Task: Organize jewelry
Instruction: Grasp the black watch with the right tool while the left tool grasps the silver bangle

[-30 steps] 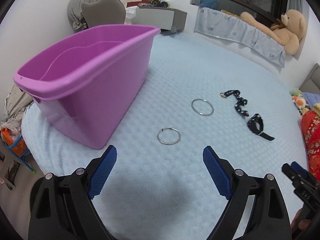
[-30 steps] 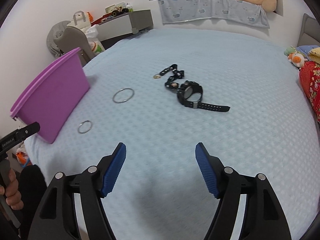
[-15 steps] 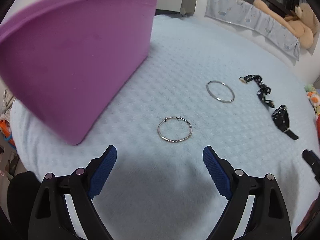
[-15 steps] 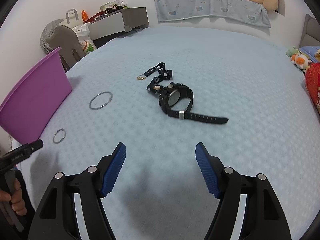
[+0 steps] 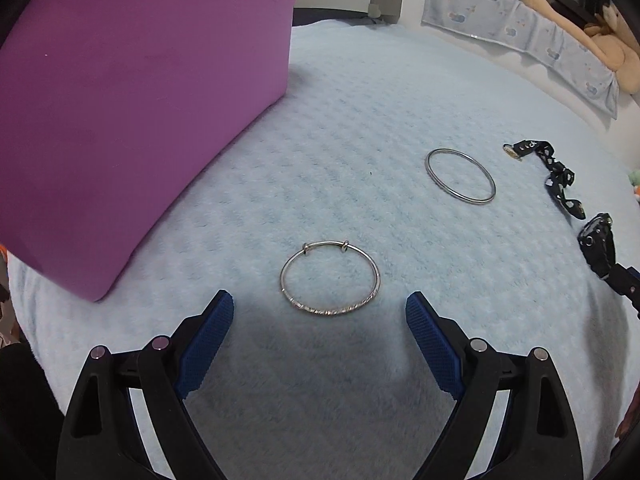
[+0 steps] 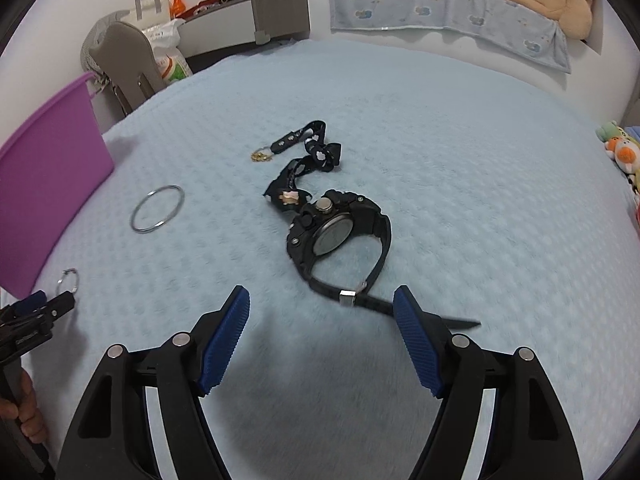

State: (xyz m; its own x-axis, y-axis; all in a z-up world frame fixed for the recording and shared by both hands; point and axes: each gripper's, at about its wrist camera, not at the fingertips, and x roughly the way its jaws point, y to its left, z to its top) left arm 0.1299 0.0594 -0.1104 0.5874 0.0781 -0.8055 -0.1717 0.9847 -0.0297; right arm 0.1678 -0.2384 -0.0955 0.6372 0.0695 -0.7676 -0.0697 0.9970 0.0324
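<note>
Both tongs gape empty over the bed point(image 5: 360, 128): the left gripper point(image 5: 320, 316) near a bangle point(image 5: 330, 278), the right gripper point(image 6: 322, 314) near a watch point(image 6: 336, 236).

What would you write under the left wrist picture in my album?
Open left gripper above a silver bangle on the blue blanket, beside a purple bin.

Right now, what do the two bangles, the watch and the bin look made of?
Thin silver bangle with two sliding knots: shiny metal, part textured. Plain silver ring bangle: smooth polished metal. Chunky black wristwatch: probably matte resin or rubber, with a metal strap keeper. Purple bin: smooth moulded plastic.
</note>
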